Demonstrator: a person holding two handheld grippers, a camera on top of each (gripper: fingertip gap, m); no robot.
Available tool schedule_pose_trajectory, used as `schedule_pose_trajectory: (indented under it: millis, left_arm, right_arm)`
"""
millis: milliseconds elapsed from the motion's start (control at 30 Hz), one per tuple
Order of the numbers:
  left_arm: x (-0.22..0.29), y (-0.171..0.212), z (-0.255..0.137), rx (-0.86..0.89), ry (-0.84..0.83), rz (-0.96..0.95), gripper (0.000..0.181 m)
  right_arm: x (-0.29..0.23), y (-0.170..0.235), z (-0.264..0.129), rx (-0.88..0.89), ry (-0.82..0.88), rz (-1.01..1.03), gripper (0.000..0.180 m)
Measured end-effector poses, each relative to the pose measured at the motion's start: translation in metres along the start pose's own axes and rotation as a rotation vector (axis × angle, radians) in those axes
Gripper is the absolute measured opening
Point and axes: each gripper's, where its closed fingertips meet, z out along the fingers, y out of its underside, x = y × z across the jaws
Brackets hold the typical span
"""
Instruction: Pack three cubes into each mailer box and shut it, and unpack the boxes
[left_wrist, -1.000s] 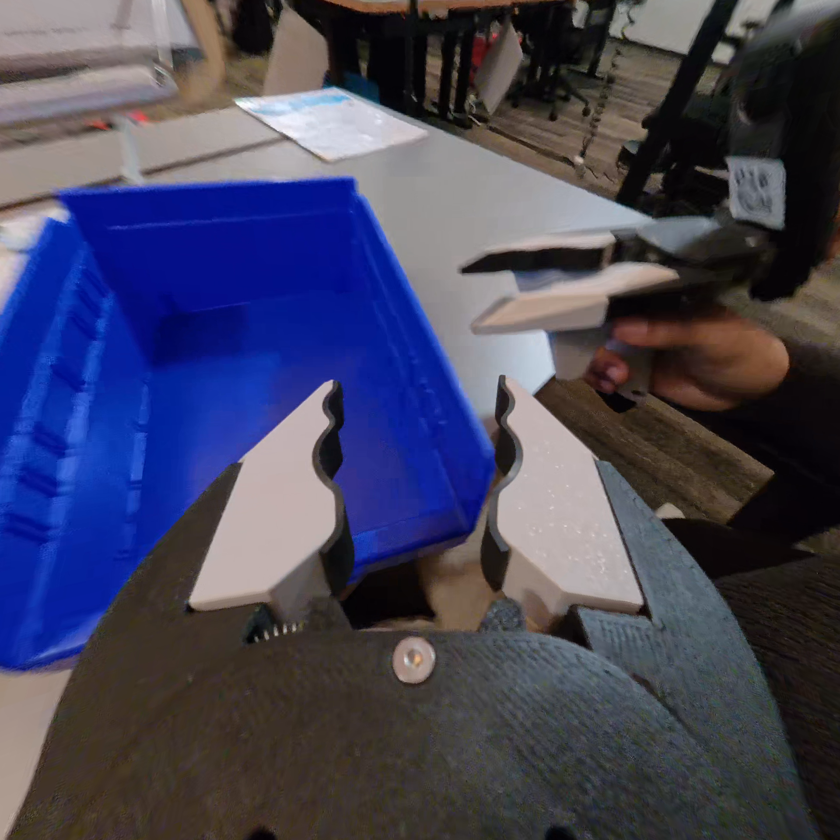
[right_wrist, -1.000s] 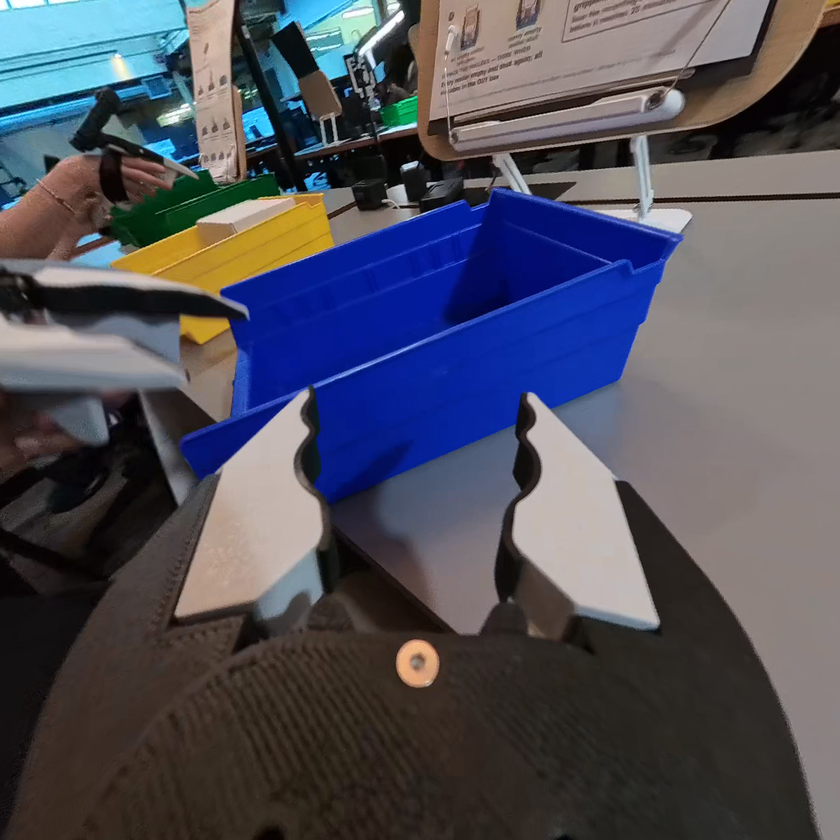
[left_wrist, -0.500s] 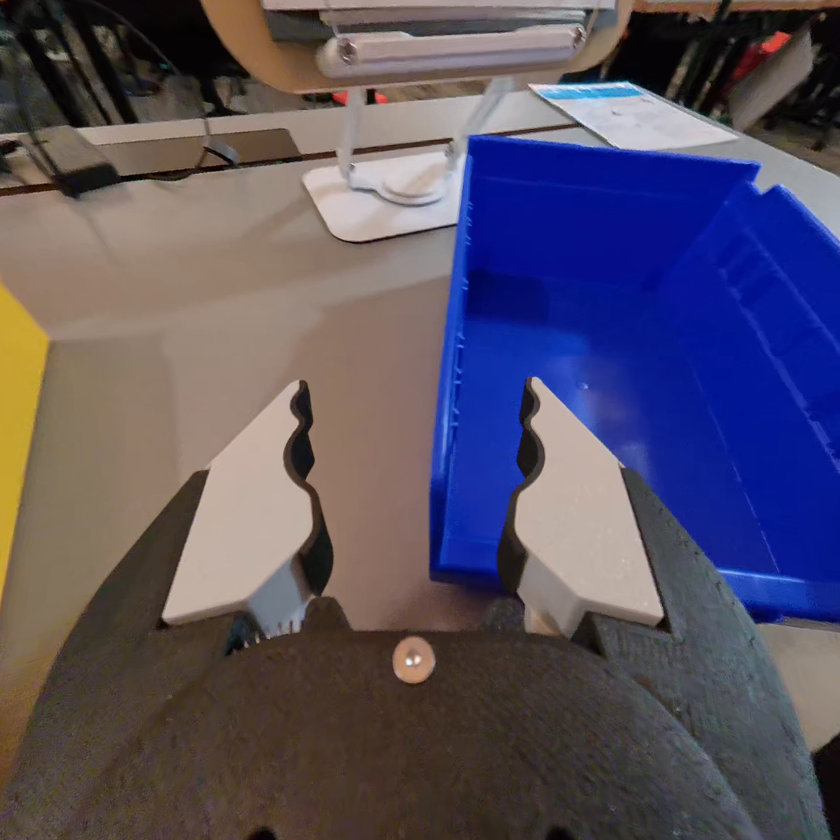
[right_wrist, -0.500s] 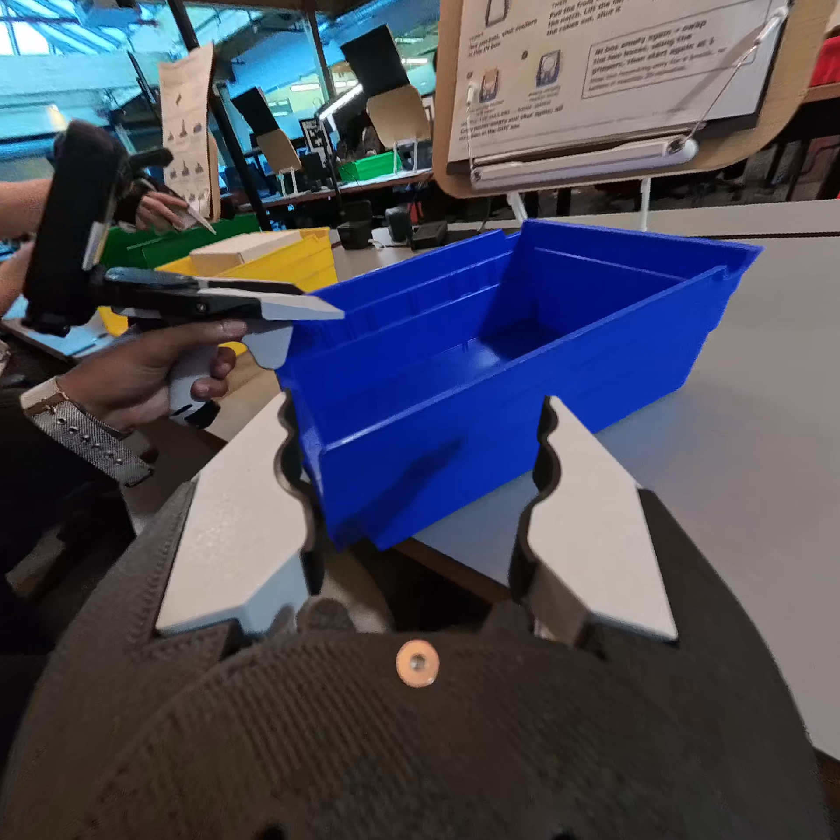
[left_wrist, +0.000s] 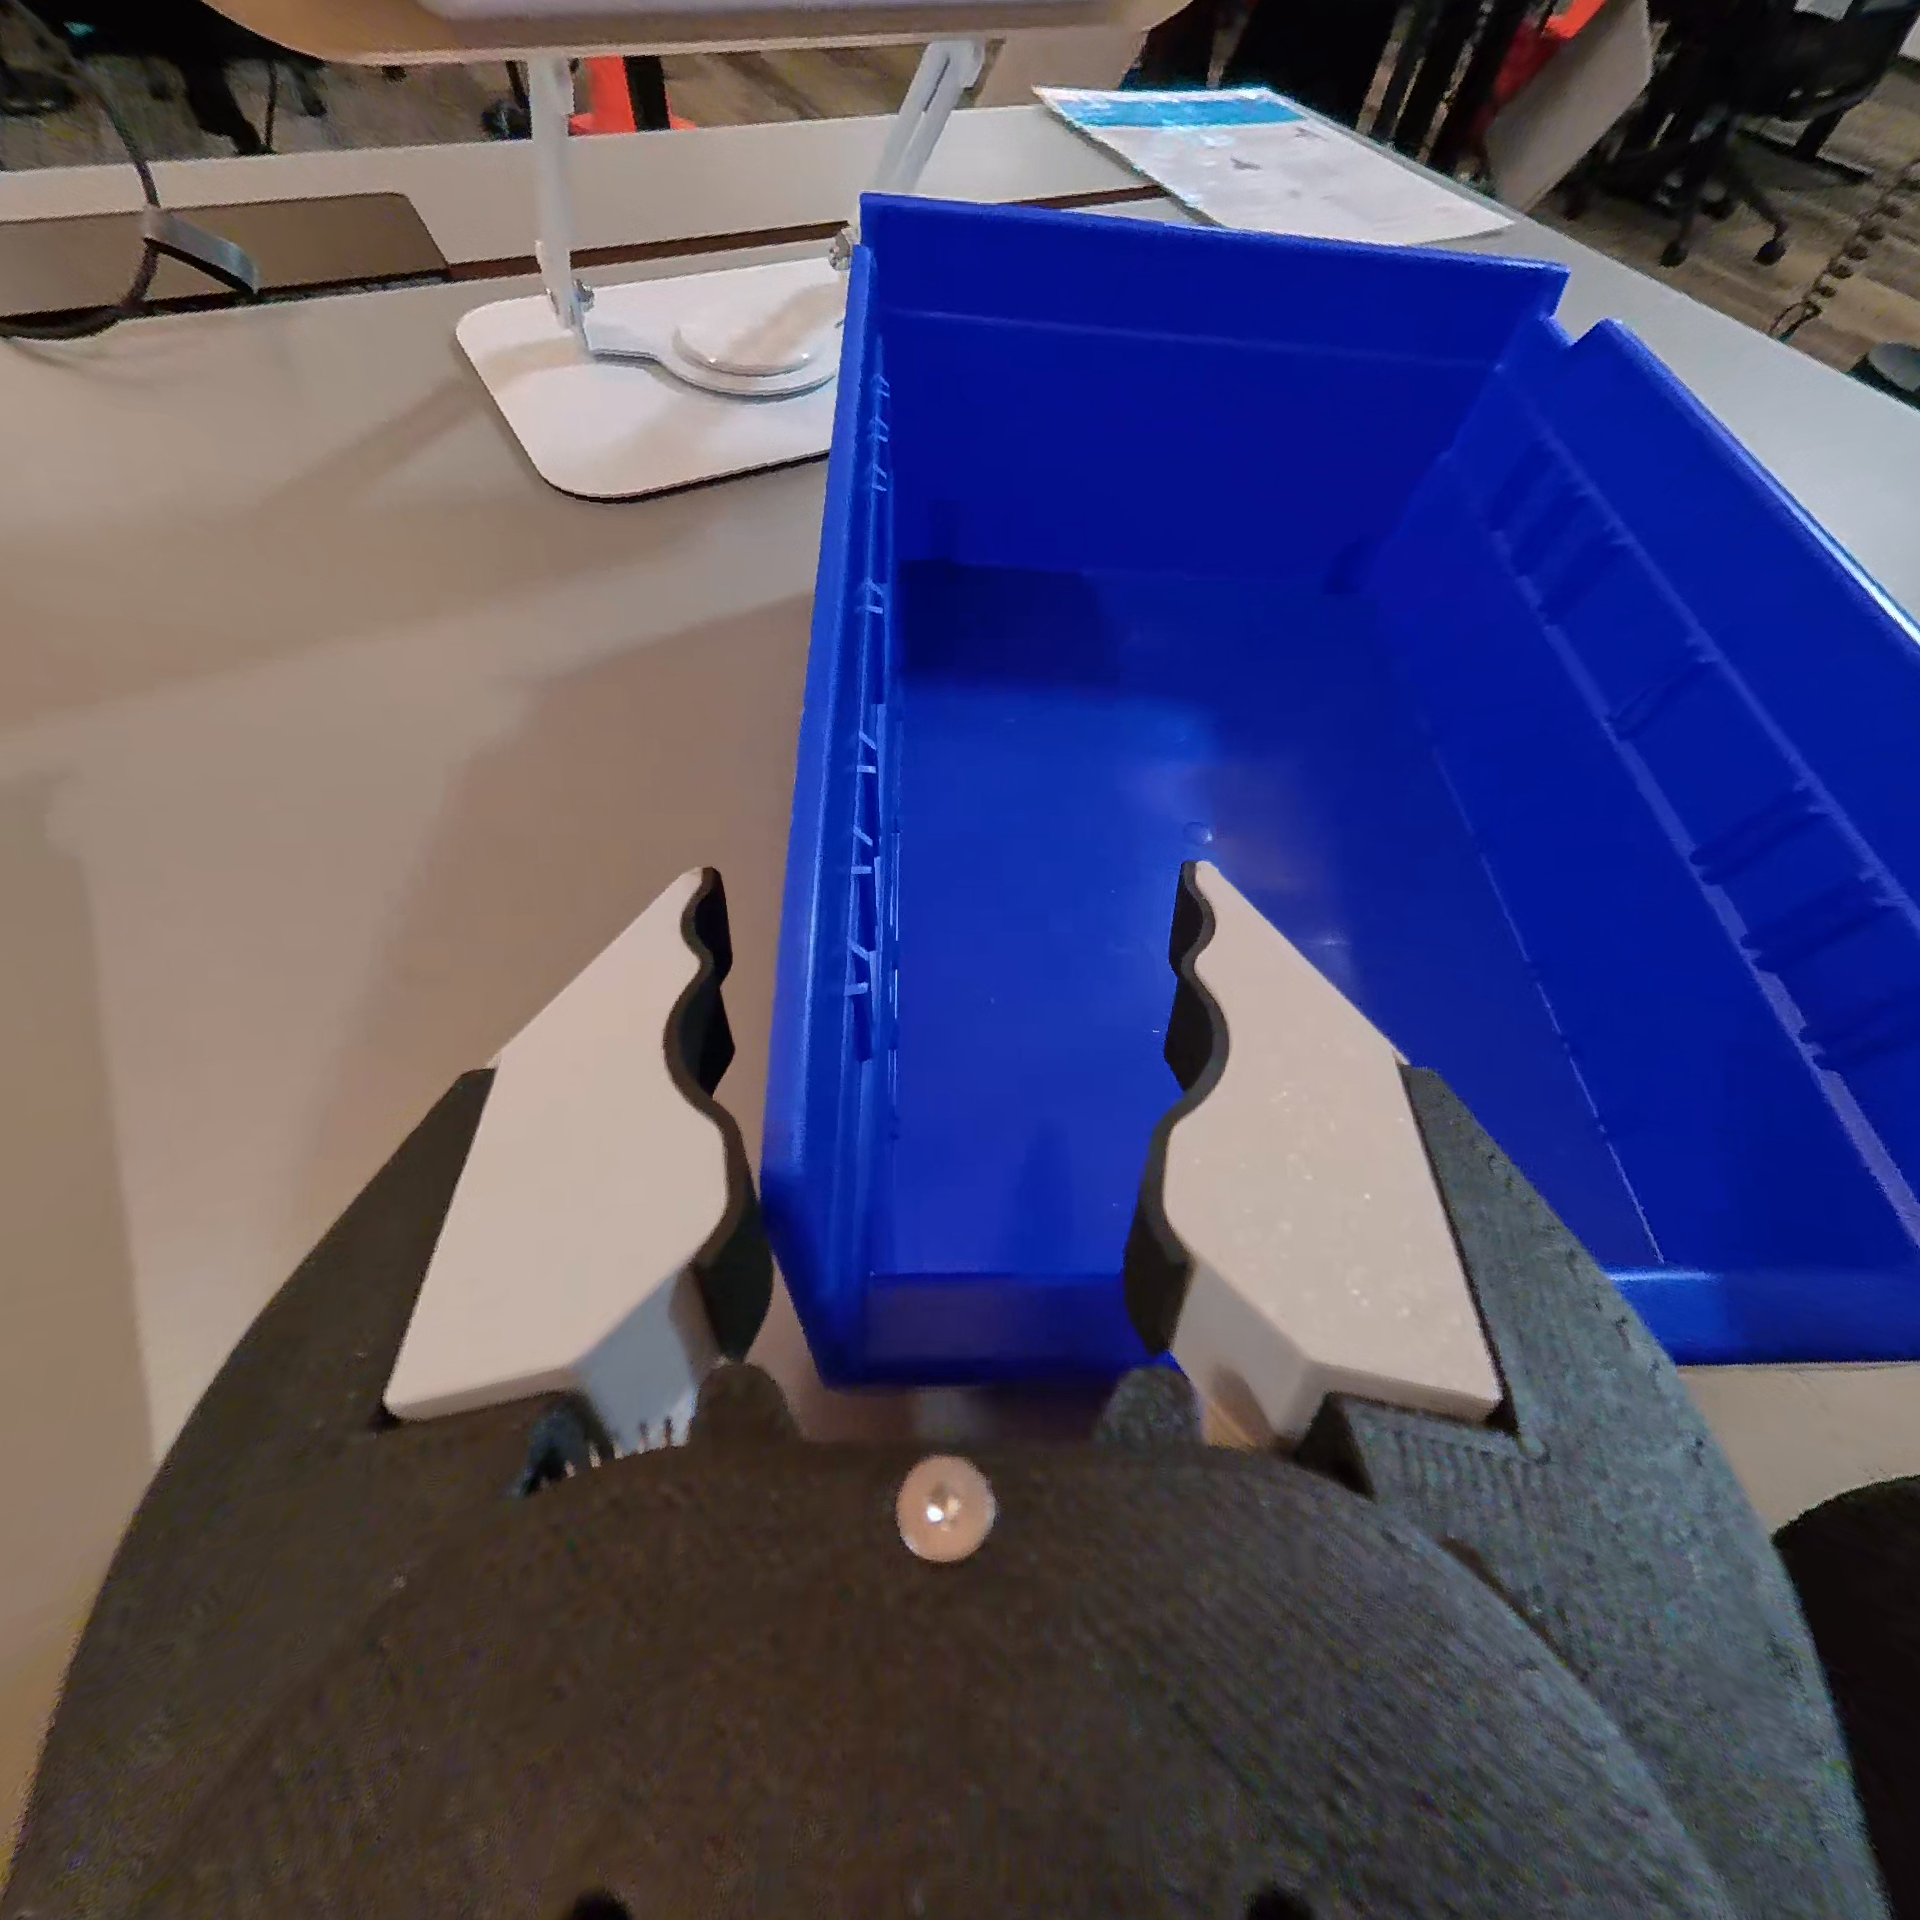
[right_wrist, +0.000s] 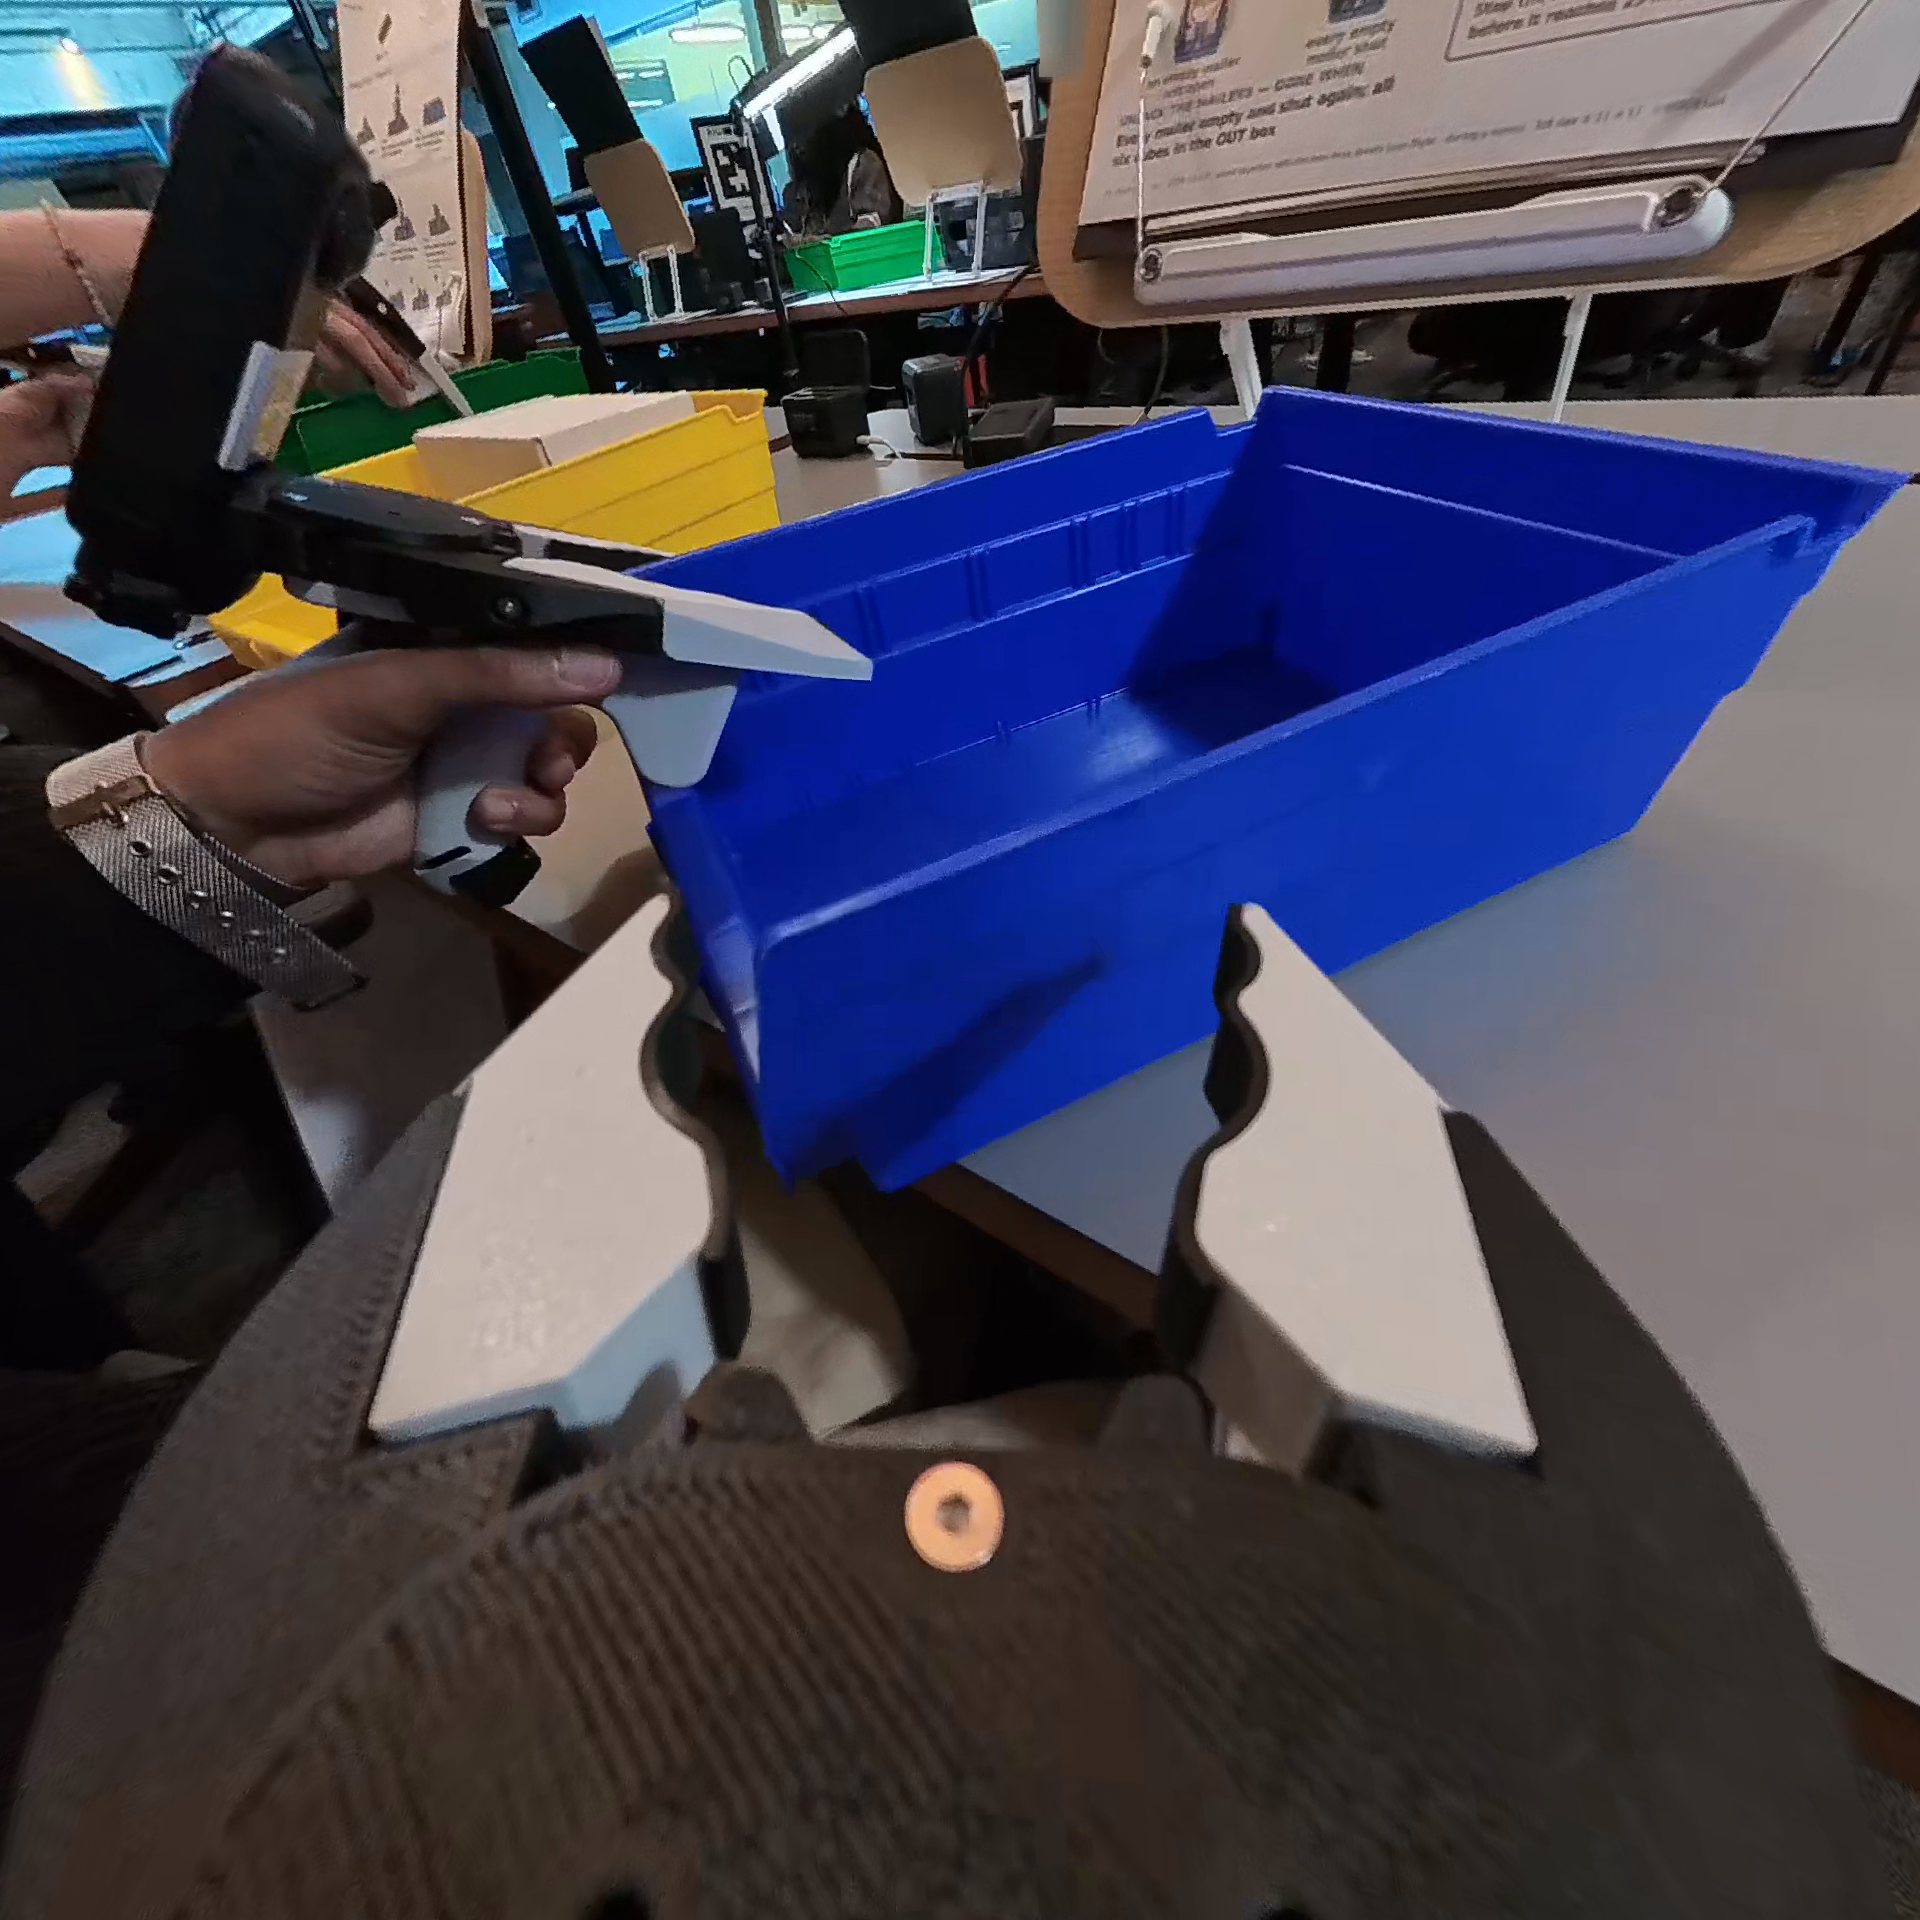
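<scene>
Here my left gripper (left_wrist: 951, 883) is spread wide over the near left corner of the blue bin (left_wrist: 1143, 436) on the grey table (left_wrist: 312, 675), gripping nothing; my right gripper (right_wrist: 951, 925) gapes wide and unladen near its other near corner, with a mailer box (right_wrist: 551, 436) in the yellow bin (right_wrist: 665, 478) behind

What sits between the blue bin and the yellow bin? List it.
In the right wrist view, the left gripper in a hand fills that stretch between the blue bin and the yellow bin; nothing else shows there.
</scene>
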Motion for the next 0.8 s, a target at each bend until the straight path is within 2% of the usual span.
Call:
schedule_pose_trajectory:
  millis: [267,633,733,800]
  left_arm:
    - [0.017,0.002,-0.002,0.009,0.047,0.018,0.083]
    - [0.051,0.005,-0.002,0.02,0.142,0.076,0.078]
    - [0.059,0.007,-0.002,0.016,0.165,0.116,0.077]
    - [0.065,0.008,-0.002,0.017,0.186,0.125,0.077]
  right_arm:
    - [-0.005,0.001,-0.001,-0.017,-0.014,-0.011,0.097]
    - [0.026,0.006,-0.003,-0.067,0.075,0.009,0.093]
    - [0.039,0.007,-0.004,-0.072,0.102,0.045,0.088]
    - [0.051,0.007,-0.007,-0.077,0.142,0.042,0.078]
